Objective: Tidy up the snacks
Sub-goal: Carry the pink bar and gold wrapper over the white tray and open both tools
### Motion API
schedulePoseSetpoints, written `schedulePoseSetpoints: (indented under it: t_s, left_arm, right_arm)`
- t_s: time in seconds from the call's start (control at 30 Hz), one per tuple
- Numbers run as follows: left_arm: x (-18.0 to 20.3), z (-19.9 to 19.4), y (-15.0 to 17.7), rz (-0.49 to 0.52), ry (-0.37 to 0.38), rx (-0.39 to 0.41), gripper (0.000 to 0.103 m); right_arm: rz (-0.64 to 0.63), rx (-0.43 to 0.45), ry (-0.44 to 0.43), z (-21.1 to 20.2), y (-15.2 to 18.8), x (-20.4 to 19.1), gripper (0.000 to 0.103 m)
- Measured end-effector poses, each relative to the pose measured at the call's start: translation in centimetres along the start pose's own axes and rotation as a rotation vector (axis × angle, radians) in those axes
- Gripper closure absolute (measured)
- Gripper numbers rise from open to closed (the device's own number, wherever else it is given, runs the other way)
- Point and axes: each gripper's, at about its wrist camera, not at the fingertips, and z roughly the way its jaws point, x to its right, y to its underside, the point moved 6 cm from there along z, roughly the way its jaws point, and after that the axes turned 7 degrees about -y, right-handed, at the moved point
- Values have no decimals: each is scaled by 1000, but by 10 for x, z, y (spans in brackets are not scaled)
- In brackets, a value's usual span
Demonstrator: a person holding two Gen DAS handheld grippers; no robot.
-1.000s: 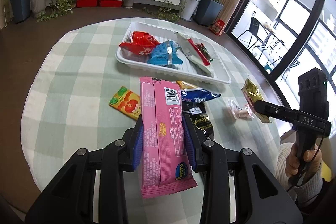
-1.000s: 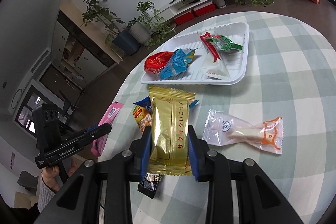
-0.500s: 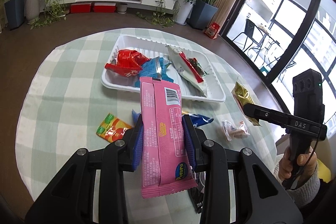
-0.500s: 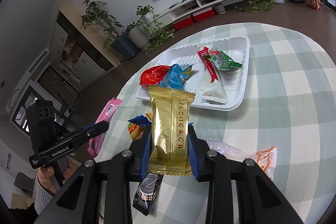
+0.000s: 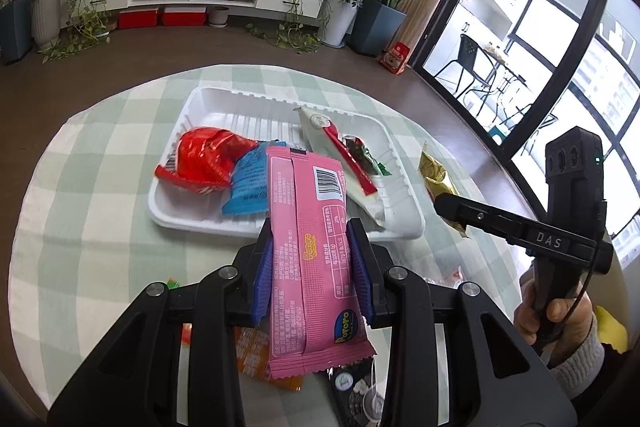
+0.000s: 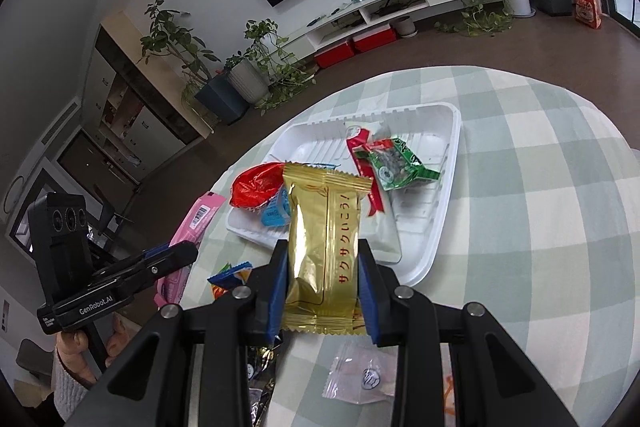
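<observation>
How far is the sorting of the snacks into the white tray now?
Done: several packets lie in the white tray, including a red one and a blue one. In hand: left tongs grip a pink packet, right tongs a gold packet. Left: a clear packet and others on the cloth.

A pink packet (image 5: 310, 251) is pinched between blue pads (image 5: 264, 277); a gold packet (image 6: 326, 247) is lettered in red. The tray (image 5: 188, 219) ahead is white, the tablecloth (image 5: 92, 187) green-and-white checked.
</observation>
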Motion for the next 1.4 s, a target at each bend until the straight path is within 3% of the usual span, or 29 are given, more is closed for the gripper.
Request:
schedulePoseSetpoints:
  t_s: [0.73,1.4]
  left_arm:
    - [25,90,-42,38,-27,-46,71]
    - [26,142,-50,55,-84,-72,69]
  right_arm:
    - [-16,30,129,39,-54,49,68]
    - [-49,-5,187,63,-60,65,66]
